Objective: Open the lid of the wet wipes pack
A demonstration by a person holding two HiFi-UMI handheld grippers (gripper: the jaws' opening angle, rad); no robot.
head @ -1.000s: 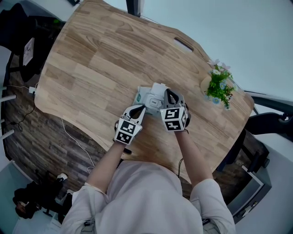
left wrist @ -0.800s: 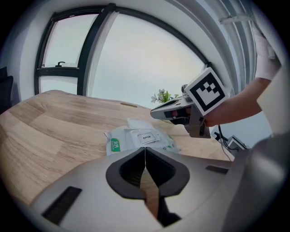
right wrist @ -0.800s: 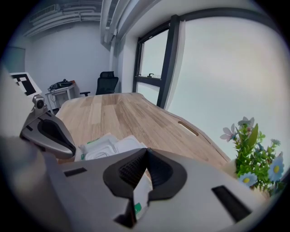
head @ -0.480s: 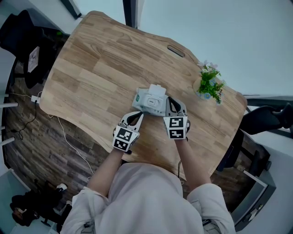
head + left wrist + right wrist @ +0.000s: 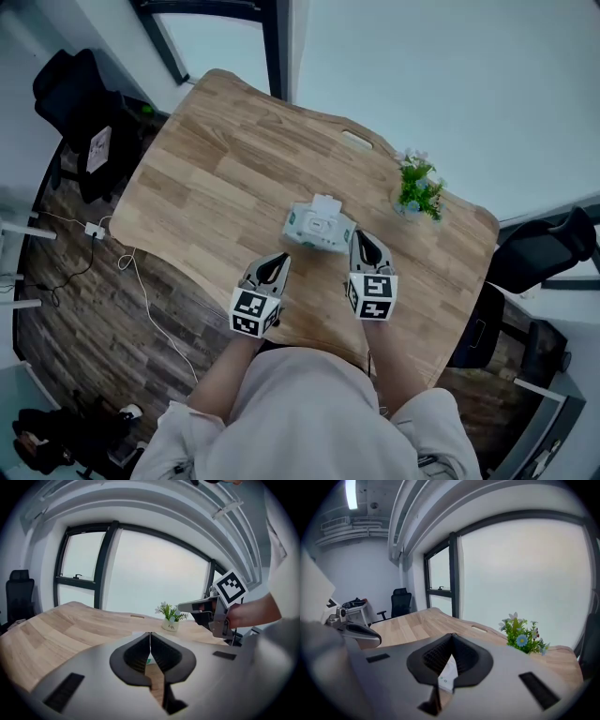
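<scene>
I hold my left tool (image 5: 280, 261) and right tool (image 5: 362, 241) closed and empty, on the near side of the wipes pack (image 5: 318, 229) mid-counter (image 5: 206, 169), leaving its seemingly raised lid (image 5: 325, 202) unobstructed.

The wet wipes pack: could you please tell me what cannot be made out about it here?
- Head view: the wet wipes pack is too small to read its print or judge how far its lid stands open.
- Left gripper view: the shut left claw hides all but a sliver of the pack.
- Right gripper view: the shut right claw leaves only a strip showing under its tips.
</scene>
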